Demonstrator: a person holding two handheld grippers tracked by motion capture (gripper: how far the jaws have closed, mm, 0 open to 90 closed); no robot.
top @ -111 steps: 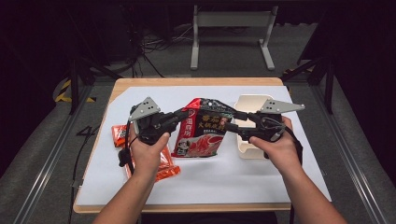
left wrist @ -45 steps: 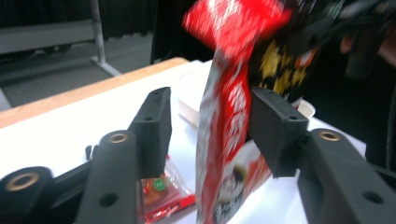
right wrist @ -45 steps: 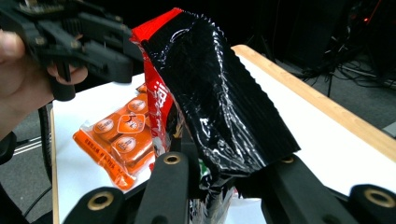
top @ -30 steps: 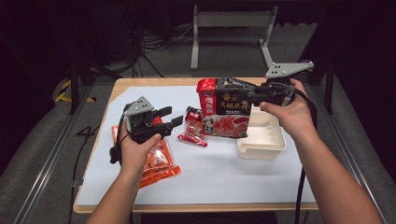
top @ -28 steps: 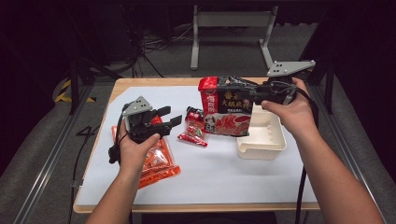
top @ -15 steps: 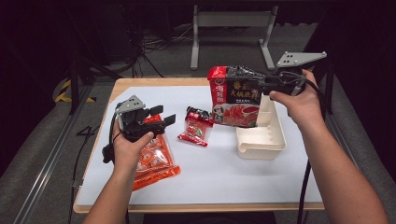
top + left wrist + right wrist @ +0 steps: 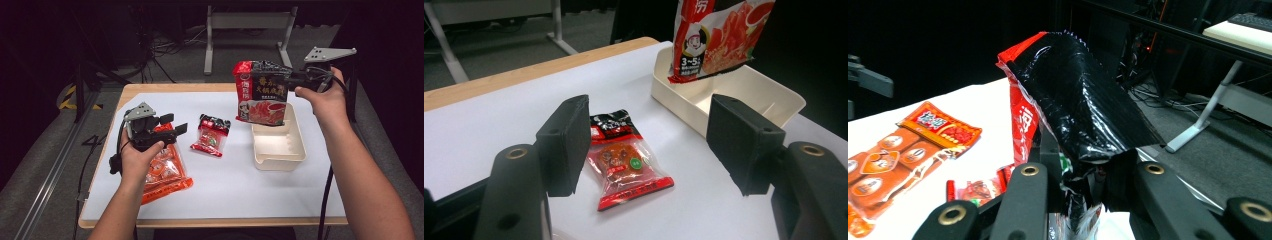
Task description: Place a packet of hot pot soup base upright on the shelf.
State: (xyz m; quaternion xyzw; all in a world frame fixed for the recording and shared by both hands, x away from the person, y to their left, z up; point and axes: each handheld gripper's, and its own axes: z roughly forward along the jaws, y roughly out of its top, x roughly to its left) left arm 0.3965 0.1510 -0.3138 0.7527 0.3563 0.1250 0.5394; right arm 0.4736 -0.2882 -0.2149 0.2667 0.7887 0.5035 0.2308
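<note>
I'm holding the big red-and-black pouch (image 7: 261,92) in the right hand-held gripper (image 7: 296,80), clenched on its black top edge; in the right gripper view the jaws are pinching the crumpled black seal (image 7: 1083,125). The pouch is hanging upright, long axis vertical, top edge up toward the gripper, bottom edge pointing down into the far end of the cream tray (image 7: 280,145). Its printed face is turning toward me in the high view. The pouch is sitting to the left of the right hand, below and ahead of the jaws; whether the bottom edge is touching the tray floor I cannot tell.

The left hand-held gripper (image 7: 172,127) is released, its jaws having just been opening, nothing between them. It's hovering level over the left part of the counter (image 7: 235,185), jaws pointing right toward the small red sachet (image 7: 211,135). In the left gripper view that sachet (image 7: 626,157) is lying flat on the white sheet ahead of the jaws, apart from both pads, long axis running away from the gripper, black end farthest. The flat orange packet (image 7: 165,167) is lying under my left hand, long axis running toward me.
</note>
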